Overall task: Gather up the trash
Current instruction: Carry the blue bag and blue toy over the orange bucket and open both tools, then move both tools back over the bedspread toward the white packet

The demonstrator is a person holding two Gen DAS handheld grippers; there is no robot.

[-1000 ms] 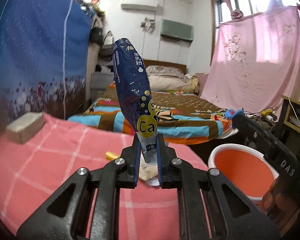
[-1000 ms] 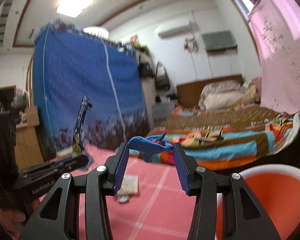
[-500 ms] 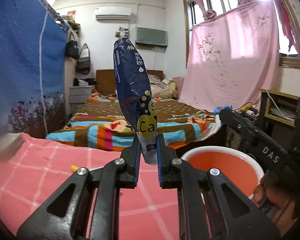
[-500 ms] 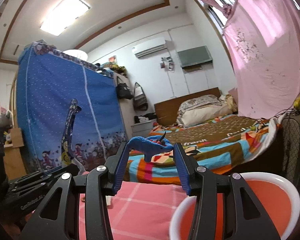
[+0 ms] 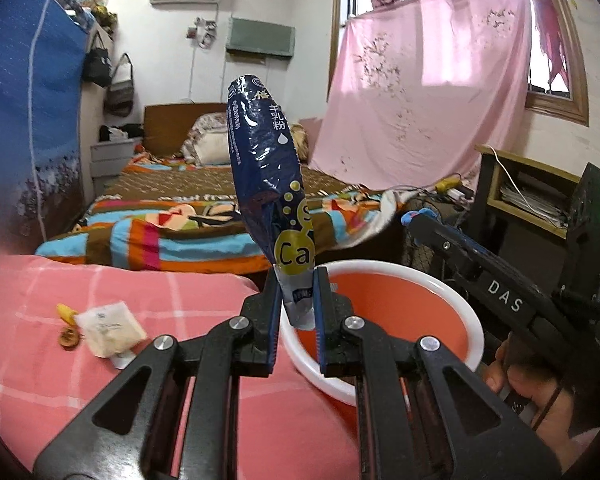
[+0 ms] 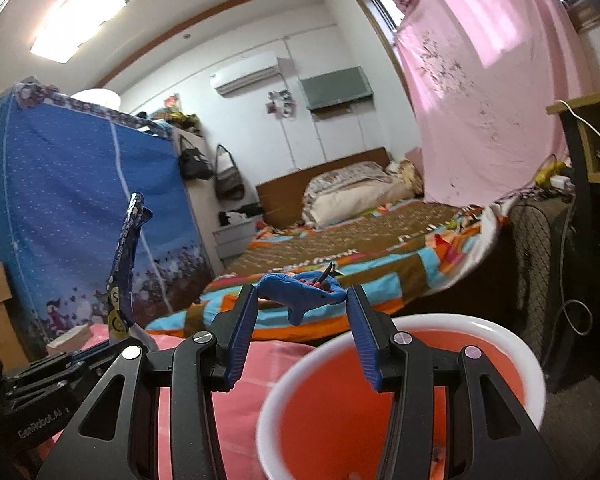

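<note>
1. Pink checked cloth covers the tabletop (image 5: 180,384); since a second ago both wrist views have swung across it toward the bin, and the tan block that lay at its far left edge has slid out of the left view.
2. Orange inside with a white rim, the waste bin (image 5: 460,308) stands just off the tabletop's edge. It has grown in both views and now fills the lower right of the right wrist view, so I judge both hands nearly in place for a drop.
3. Navy foil, the empty milk-powder sachet (image 5: 266,184) stands upright, its lower end pinched between the narrowly set left tongs (image 5: 296,308), which now sit over the bin's near rim. That grip looks no different from a second ago.
4. Blue and crumpled, a small scrap of trash (image 6: 300,294) bridges the tips of the right tongs (image 6: 300,320), which are about half open and clamp it at each end, above the bin's far rim. Letting both pieces go should land them inside, though the light sachet could catch the rim.
5. White, a small packet (image 5: 110,326) remains on the cloth, with a yellow wrapper (image 5: 66,313) and a brown bottle cap (image 5: 69,339) just beside it, all 3 yet to be collected.
</note>
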